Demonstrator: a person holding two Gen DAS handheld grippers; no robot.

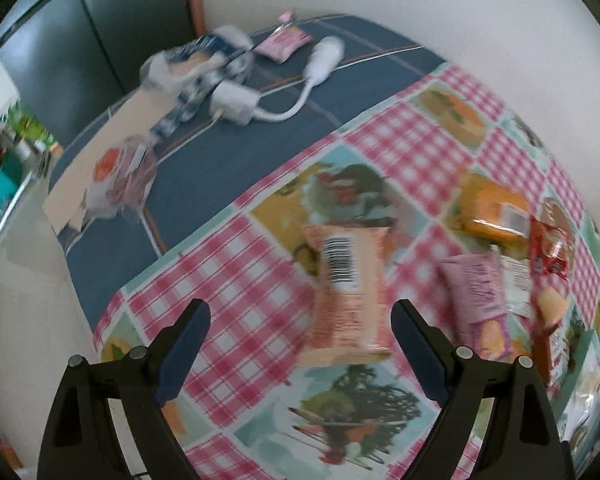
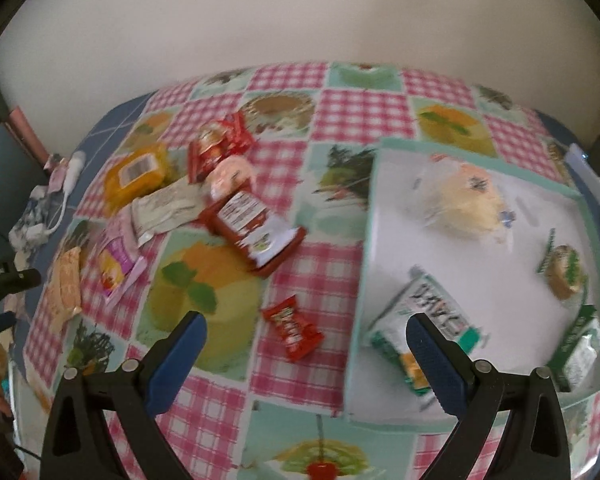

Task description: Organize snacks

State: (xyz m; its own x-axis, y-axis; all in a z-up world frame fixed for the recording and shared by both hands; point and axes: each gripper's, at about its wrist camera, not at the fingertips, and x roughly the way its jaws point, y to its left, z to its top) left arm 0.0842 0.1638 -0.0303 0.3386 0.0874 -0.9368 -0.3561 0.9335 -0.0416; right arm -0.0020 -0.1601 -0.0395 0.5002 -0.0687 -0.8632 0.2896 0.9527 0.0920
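We hold both grippers wide open and empty above the tabletop (image 2: 332, 120). Nearest our right gripper (image 2: 302, 336) a small red snack packet (image 2: 292, 328) lies between its fingers, and a white-and-green packet (image 2: 416, 320) sits on the pale tray (image 2: 380, 208) just beside the right finger. Ahead of our left gripper (image 1: 300, 320) lies a peach packet (image 1: 346, 292) (barcode up). Farther off, a white charger (image 1: 236, 102) rests on the blue cloth (image 1: 204, 168).
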